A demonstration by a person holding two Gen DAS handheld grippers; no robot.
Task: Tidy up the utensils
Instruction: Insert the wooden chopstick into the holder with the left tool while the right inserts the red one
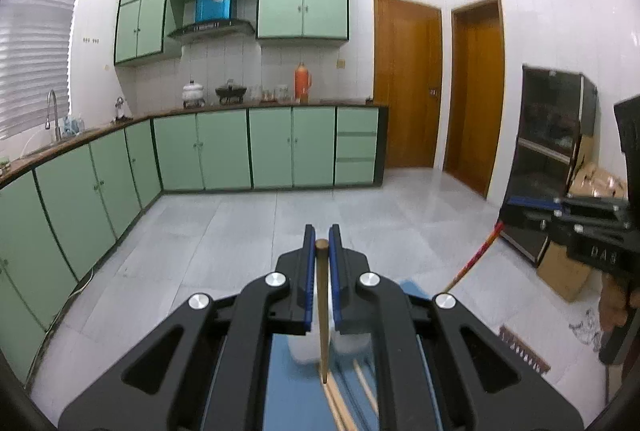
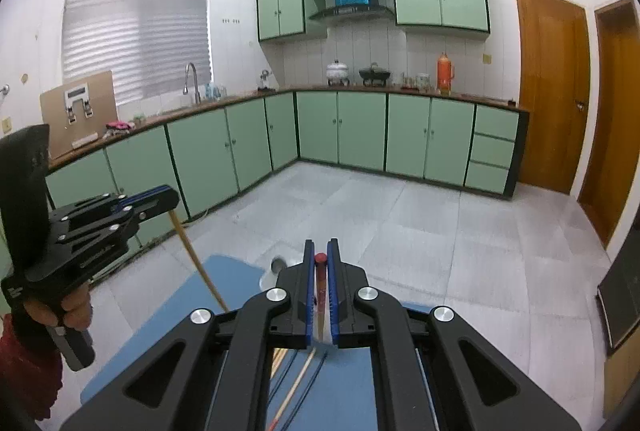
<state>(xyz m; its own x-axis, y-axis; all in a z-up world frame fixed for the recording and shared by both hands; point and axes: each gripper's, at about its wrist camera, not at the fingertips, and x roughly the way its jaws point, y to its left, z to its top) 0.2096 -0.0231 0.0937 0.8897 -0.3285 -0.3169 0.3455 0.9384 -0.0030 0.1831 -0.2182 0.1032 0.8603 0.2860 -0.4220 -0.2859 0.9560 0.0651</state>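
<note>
My left gripper is shut on a brown wooden chopstick that hangs down between its blue pads, tip low over the blue mat. My right gripper is shut on a red-topped chopstick, also hanging down. In the right wrist view the left gripper shows at the left with its wooden chopstick; in the left wrist view the right gripper shows at the right with its red chopstick. Several loose chopsticks lie on the mat below. A white holder stands beneath, partly hidden.
Green floor cabinets run along the left and far walls under a counter with a sink tap. Two wooden doors stand at the right. A dark glass cabinet and cardboard boxes sit by the right wall. Grey floor tiles lie ahead.
</note>
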